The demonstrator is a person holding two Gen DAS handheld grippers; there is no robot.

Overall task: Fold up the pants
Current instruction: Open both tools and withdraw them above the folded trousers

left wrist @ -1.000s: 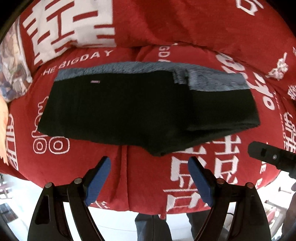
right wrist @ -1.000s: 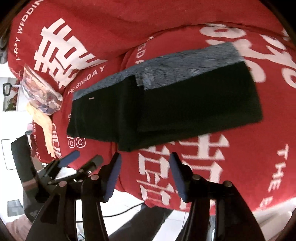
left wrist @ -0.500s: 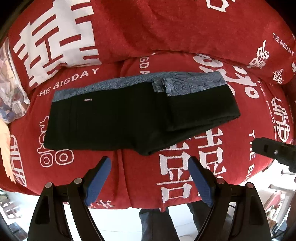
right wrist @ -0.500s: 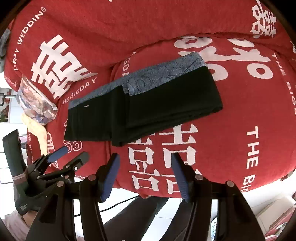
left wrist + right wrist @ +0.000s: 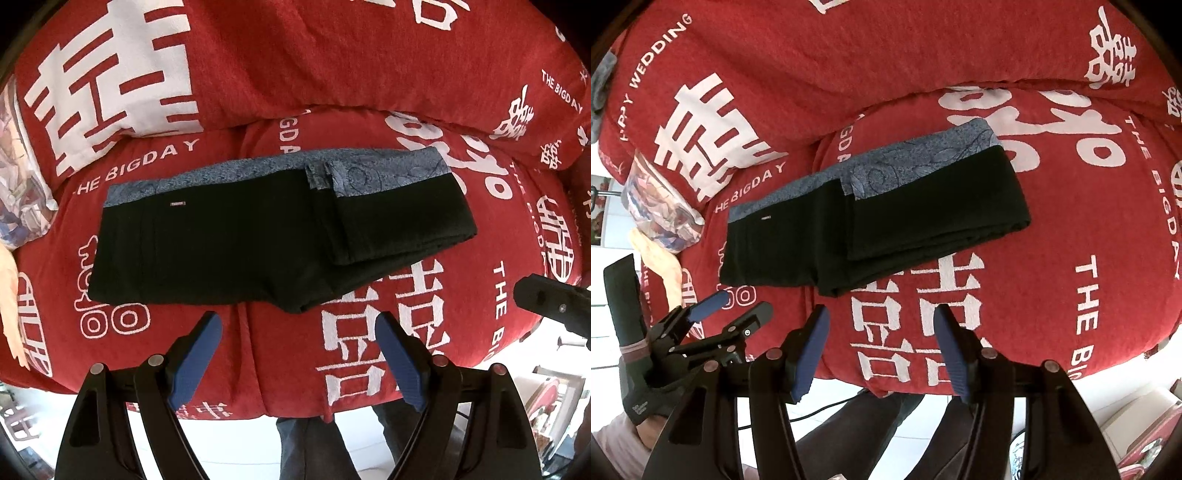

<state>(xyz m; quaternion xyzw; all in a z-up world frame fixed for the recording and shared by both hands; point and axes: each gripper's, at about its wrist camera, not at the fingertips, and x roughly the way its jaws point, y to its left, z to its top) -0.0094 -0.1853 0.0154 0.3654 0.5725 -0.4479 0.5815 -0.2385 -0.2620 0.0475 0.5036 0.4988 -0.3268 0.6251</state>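
The black pants (image 5: 236,236) with a blue-grey patterned waistband lie folded flat on the red sofa seat; the right part is doubled over on top. They also show in the right wrist view (image 5: 886,218). My left gripper (image 5: 297,332) is open and empty, hovering in front of the pants near the seat's front edge. My right gripper (image 5: 881,325) is open and empty, also short of the pants. The left gripper shows at the lower left of the right wrist view (image 5: 735,306), and part of the right gripper at the right edge of the left wrist view (image 5: 550,299).
The red sofa (image 5: 332,92) with white lettering has a back cushion behind the pants. A patterned pillow (image 5: 661,206) and a pale cloth (image 5: 661,266) lie at the left end. The person's dark-trousered legs (image 5: 871,421) and the floor lie below the seat edge.
Both grippers have drawn back from the sofa, so the pants look smaller and farther. The pants have not moved. Both grippers stay open.
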